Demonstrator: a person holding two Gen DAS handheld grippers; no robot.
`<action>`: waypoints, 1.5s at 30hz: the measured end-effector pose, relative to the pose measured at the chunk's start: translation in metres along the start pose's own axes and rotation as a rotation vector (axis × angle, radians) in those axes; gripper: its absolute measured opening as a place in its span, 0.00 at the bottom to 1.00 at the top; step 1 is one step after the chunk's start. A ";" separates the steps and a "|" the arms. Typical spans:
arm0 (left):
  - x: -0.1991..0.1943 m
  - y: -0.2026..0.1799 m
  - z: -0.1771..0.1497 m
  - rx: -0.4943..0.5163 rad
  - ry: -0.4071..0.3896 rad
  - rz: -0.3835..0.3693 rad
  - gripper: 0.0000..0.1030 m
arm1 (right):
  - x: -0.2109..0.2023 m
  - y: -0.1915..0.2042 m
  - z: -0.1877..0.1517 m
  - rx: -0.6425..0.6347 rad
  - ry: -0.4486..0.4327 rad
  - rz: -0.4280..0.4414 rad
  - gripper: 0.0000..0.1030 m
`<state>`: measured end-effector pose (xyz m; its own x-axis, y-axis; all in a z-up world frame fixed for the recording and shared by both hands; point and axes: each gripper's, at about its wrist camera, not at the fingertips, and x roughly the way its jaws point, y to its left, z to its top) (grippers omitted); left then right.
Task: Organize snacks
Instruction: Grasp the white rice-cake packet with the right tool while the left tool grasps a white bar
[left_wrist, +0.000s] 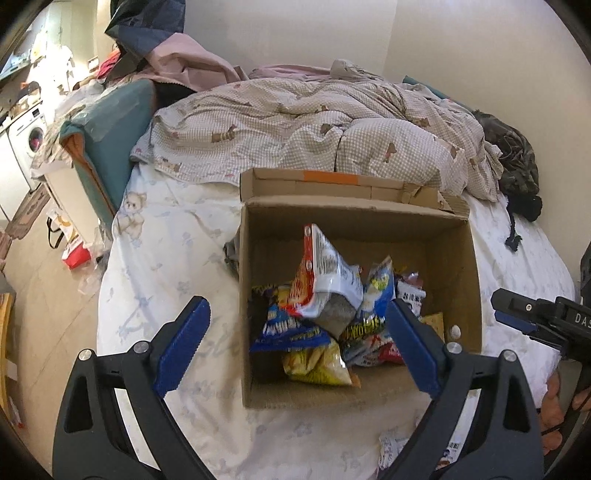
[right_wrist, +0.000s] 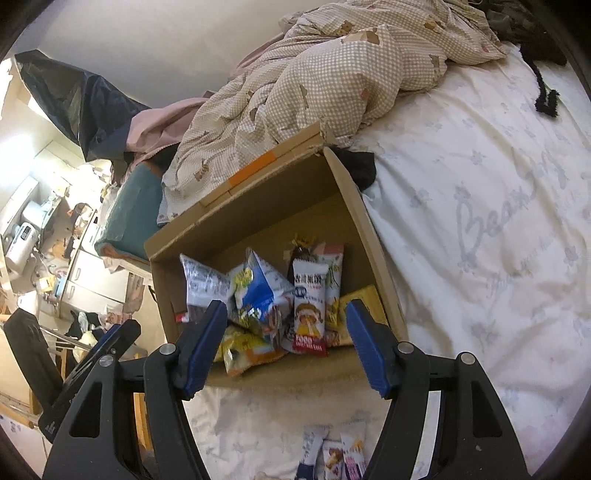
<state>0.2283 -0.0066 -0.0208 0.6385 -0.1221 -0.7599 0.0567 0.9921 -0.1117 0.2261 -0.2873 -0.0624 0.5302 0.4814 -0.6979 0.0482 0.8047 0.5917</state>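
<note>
Fingers of both our grippers stand wide apart, holding nothing, above the snacks in the box.

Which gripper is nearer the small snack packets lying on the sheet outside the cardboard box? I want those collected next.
Right. The small snack packets lie directly under the open right gripper; the left gripper hovers beside them, over the cardboard box.

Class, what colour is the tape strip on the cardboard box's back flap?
Orange tape strip, clearest in the right wrist view.
</note>
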 end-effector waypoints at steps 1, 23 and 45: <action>-0.002 0.000 -0.005 -0.004 0.012 -0.001 0.91 | -0.002 0.000 -0.003 -0.002 0.006 -0.002 0.68; 0.055 -0.087 -0.162 0.101 0.496 -0.120 0.65 | -0.029 -0.042 -0.097 0.083 0.182 -0.157 0.68; 0.031 -0.048 -0.124 -0.035 0.426 -0.109 0.13 | 0.039 -0.055 -0.147 0.090 0.512 -0.360 0.52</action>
<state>0.1500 -0.0611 -0.1180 0.2562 -0.2342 -0.9378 0.0756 0.9721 -0.2221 0.1196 -0.2621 -0.1815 -0.0040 0.3095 -0.9509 0.2309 0.9255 0.3003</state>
